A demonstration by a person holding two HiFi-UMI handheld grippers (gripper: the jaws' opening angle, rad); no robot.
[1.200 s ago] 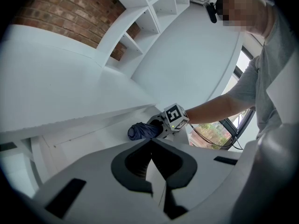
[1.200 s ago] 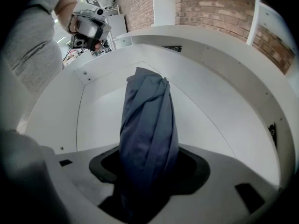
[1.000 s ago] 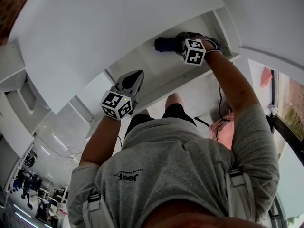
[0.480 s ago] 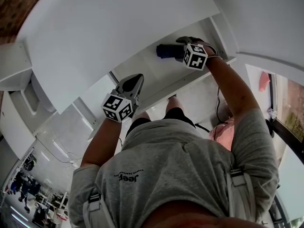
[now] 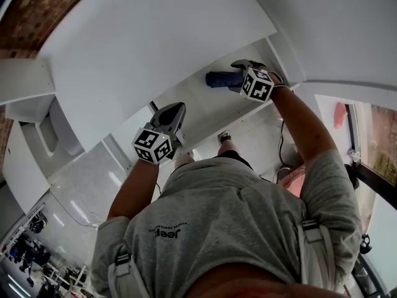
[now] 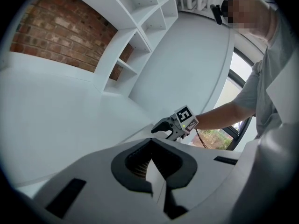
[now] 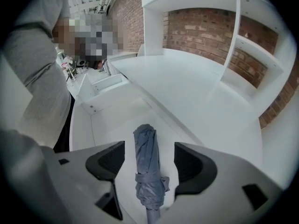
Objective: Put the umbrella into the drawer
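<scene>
A folded dark blue umbrella [image 5: 218, 79] [image 7: 148, 164] lies on the floor of the open white drawer [image 5: 186, 98] [image 7: 117, 120]. My right gripper [image 5: 239, 76] [image 7: 150, 158] hovers just above it, pointing steeply down. Its jaws have just been opening and now stand wide on either side of the umbrella, with neither pad touching it. My left gripper [image 5: 174, 111] [image 6: 152, 164] is held off to the left in front of the drawer, its jaws together with nothing in them. The left gripper view also shows the right gripper [image 6: 169, 127] from the side.
A white desk top [image 7: 187, 92] runs behind the drawer, with white shelves [image 7: 254, 55] [image 6: 140, 13] against a brick wall. A smaller white box-like unit [image 7: 100, 90] stands beyond the drawer. The person's legs [image 5: 226, 151] are below the drawer front.
Both grippers have lifted. The right gripper has come up off the umbrella, which stays lying in the drawer.
</scene>
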